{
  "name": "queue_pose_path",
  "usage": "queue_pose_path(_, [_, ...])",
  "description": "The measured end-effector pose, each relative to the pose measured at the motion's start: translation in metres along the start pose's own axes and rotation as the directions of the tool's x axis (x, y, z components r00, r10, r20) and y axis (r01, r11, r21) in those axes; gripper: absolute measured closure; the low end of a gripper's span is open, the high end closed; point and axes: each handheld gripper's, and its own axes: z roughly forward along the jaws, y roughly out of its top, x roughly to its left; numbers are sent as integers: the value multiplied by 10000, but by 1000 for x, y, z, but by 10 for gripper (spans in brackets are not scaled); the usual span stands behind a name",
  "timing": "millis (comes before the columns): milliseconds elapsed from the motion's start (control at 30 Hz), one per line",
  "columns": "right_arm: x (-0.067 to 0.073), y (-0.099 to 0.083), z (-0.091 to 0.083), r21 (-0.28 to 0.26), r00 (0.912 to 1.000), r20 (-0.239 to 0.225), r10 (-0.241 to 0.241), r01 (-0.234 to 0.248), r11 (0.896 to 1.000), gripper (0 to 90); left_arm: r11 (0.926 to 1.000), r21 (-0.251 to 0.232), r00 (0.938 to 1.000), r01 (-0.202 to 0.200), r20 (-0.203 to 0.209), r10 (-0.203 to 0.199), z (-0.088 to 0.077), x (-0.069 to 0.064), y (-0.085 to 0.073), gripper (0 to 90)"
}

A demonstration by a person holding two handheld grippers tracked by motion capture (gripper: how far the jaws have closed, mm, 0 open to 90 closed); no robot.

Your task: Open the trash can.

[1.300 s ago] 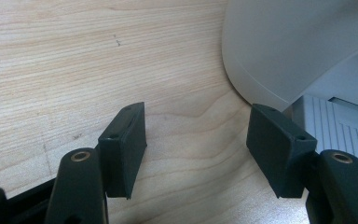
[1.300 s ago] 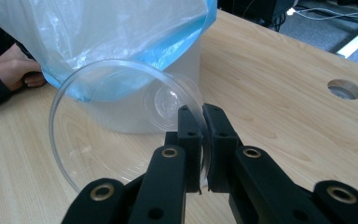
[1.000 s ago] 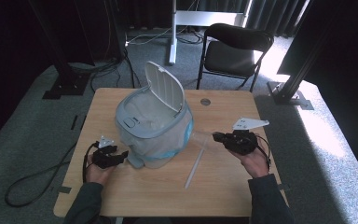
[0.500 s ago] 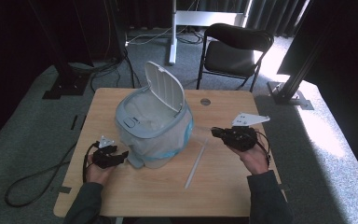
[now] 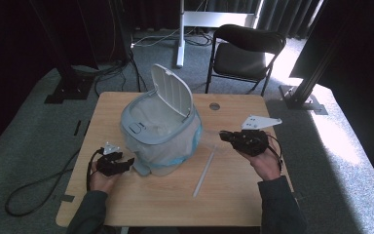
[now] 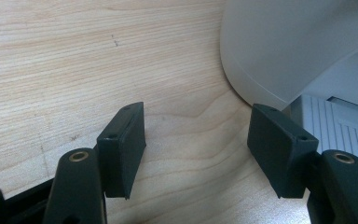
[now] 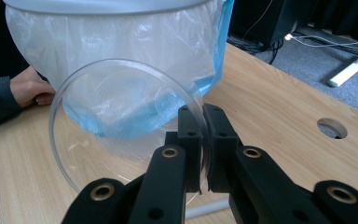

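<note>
The right gripper (image 7: 204, 140) has its jaws pressed together on the rim of a clear round plastic lid (image 7: 121, 126), which stands on edge in front of them. In the high view this gripper (image 5: 231, 137) sits off the bench surface at the right of the bin, its jaws pointing left toward the bag, with the grey plate above it and the person's right hand (image 5: 265, 163) behind.

The left gripper (image 6: 196, 140) has its jaws spread wide with nothing between them, only bare wood. The bin's pale curved base (image 6: 279, 51) lies just beyond the right-hand jaw. In the high view the left gripper (image 5: 121, 163) rests low at the near left of the bin, held by the left hand (image 5: 102, 178).

The bin (image 5: 160, 131) stands at the middle of the wooden bench (image 5: 233, 204), lined with a clear bag (image 7: 121, 42) with a blue edge, its grey flap lid (image 5: 173, 90) tipped up at the far side. A thin white stick (image 5: 203, 173) lies on the bench, near and to the right of the bin. A round hole (image 5: 215, 106) shows in the far part of the bench, and a dark chair (image 5: 246, 51) stands beyond it.
</note>
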Motion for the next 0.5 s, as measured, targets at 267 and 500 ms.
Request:
queue_pose_path(267, [2, 3, -4, -32, 10000, 11, -81, 81, 10000, 862, 10000, -9, 10000, 12, 19, -12, 0, 0, 0, 371])
queue_pose_path(500, [2, 8, -7, -150, 9999, -9, -138, 138, 9998, 862, 10000, -2, 10000, -10, 13, 10, 0, 0, 0, 371])
